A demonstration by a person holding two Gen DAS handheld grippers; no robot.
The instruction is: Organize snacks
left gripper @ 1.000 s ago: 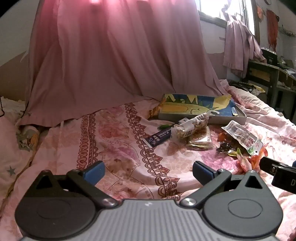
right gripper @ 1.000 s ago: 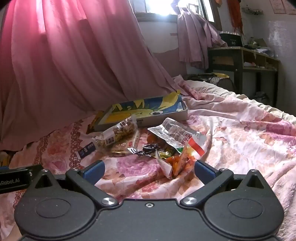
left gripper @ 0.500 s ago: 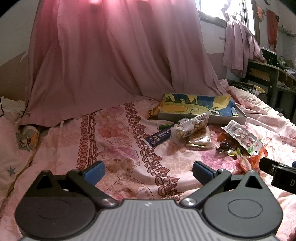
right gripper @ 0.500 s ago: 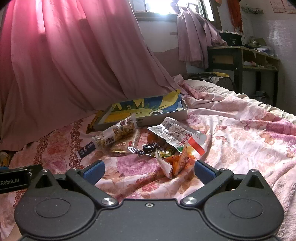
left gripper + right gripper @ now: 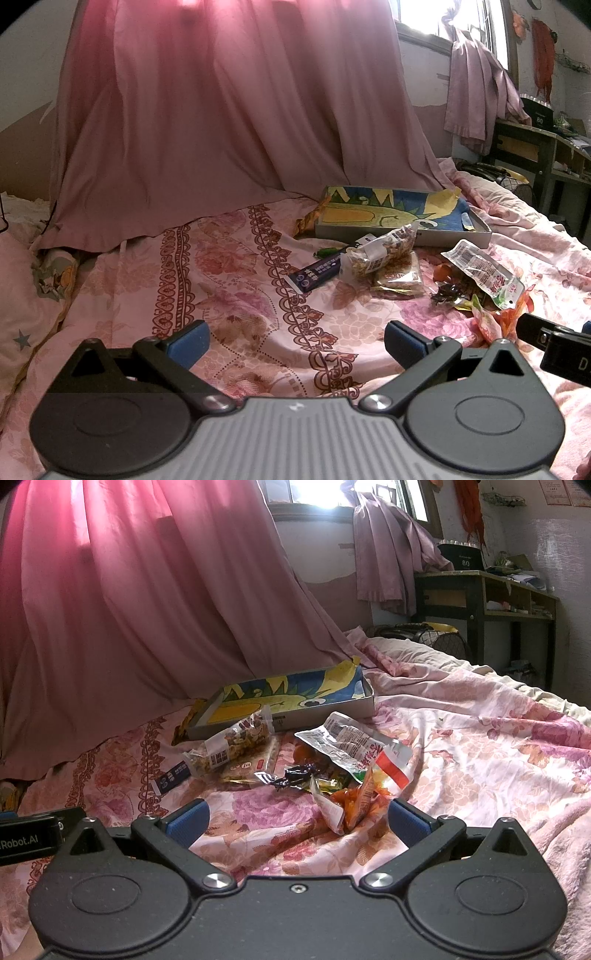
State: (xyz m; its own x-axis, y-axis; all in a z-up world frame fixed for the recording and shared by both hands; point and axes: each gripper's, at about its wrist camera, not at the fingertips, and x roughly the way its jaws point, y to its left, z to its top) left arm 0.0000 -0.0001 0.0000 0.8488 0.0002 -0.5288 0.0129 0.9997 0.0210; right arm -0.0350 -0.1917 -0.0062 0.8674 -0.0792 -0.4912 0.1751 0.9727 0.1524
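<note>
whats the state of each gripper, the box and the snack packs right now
left gripper: open, empty
right gripper: open, empty
shallow grey cardboard box with cartoon lining: open-topped, no snacks visible inside
clear nut-mix packet: lying outside box
dark blue stick sachet: flat on quilt

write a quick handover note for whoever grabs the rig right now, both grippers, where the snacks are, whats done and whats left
Left gripper: open, empty, low over the bedspread, short of the snacks.
Right gripper: open, empty, just short of the orange packet.
Snacks: all loose on the bed in front of the tray: nut bag, dark blue stick packet, clear printed wrapper, small dark wrapped piece.
Done: no snacks visible in the tray.
Left: pick each snack up and sort it, probably into the tray; the orange packet is likely first.
</note>
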